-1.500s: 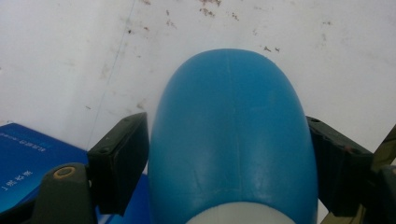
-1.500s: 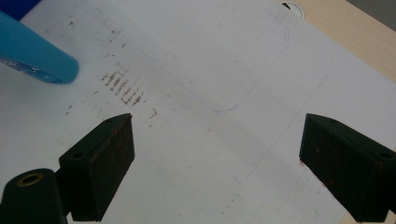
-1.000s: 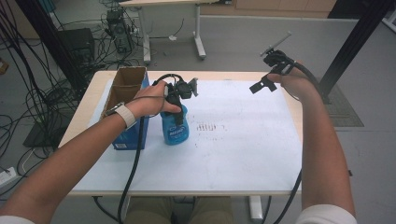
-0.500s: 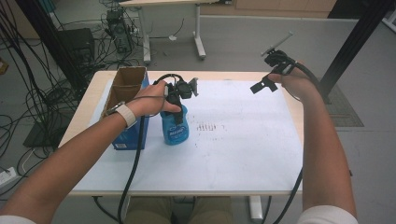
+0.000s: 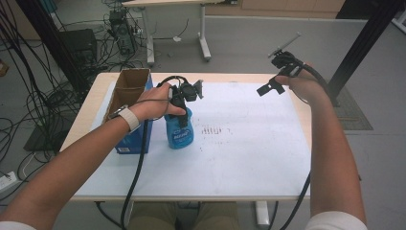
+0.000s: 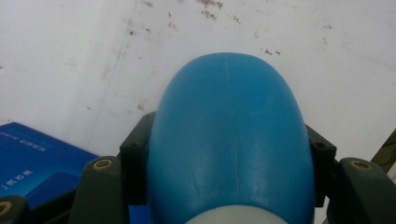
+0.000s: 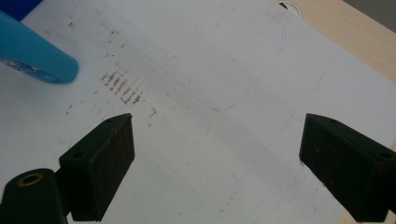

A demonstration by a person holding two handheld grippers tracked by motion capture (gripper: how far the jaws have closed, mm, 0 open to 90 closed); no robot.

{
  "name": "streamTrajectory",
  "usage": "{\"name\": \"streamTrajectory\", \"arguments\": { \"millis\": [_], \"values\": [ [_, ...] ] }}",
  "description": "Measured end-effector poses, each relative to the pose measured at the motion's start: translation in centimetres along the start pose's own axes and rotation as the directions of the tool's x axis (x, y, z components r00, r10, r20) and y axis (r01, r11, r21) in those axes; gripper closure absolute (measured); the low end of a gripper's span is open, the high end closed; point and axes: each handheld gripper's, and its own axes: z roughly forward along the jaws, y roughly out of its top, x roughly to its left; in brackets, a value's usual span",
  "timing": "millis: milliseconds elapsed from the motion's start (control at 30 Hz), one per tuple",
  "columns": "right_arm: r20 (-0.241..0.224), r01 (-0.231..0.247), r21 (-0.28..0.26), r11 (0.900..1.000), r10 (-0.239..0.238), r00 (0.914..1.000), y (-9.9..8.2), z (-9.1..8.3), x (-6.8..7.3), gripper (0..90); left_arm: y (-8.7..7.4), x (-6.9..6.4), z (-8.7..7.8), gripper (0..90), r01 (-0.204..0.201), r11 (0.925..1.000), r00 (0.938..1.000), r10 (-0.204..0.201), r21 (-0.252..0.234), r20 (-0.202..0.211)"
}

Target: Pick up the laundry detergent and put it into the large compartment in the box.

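The blue plastic bottle [image 5: 179, 132] is held upright on the white sheet [image 5: 239, 153] that covers the bench [image 5: 91, 108]. It is clamped at its upper body by the left tongs [image 5: 181, 112], which are applied from above; the jaws have just been closing, and in the left gripper view the bottle [image 6: 231, 140] is seen pressed between the two pads, one at each flank. The grip is set high on the shoulder, presumably so that the base stays flat on the sheet and the label faces outward.

Just beside the left tongs, on the side away from the right tongs, an open cardboard box [image 5: 129, 88] with a blue printed front stands on the bench. It is probably the container associated with the bottle, which would explain their closeness.

The right tongs [image 5: 270, 86] are held well apart from the bottle, raised above the far corner of the bench. Their jaws are spread wide with nothing between them; in the right gripper view the sheet, with a patch of brown marks [image 7: 123, 86], is seen through the gap. This posture is judged to be a standby, with the working area left free for the left hand [image 5: 153, 103].
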Motion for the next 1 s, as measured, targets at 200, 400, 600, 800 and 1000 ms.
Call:
{"name": "streamTrajectory", "arguments": {
  "millis": [200,400,600,800,1000],
  "values": [
    [0.001,0.0,0.0,1.0,0.0,1.0,-0.05,-0.02,0.0,10.2,-0.07,0.08,-0.01,38.3,-0.005,1.0,1.0,0.005,-0.002,0.002],
    [-0.002,-0.002,-0.002,1.0,0.002,1.0,-0.13,0.02,-0.04,10.2,-0.02,0.15,0.01,38.3,-0.001,1.0,1.0,0.001,0.0,0.007],
    [-0.002,-0.004,0.001,1.0,0.004,1.0,-0.26,0.03,-0.1,10.2,0.08,0.31,-0.03,38.4,-0.001,1.0,0.9999,0.001,0.006,0.012],
    [-0.001,-0.007,0.001,1.0,0.007,1.0,-0.31,0.0,-0.14,10.2,0.04,0.36,-0.03,38.3,-0.008,1.0,0.9999,0.008,0.004,0.011],
    [-0.001,-0.006,0.003,1.0,0.006,1.0,-0.16,0.05,-0.1,10.2,-0.08,0.35,-0.02,38.3,-0.004,1.0,0.9999,0.004,-0.001,0.012]
  ]
}}
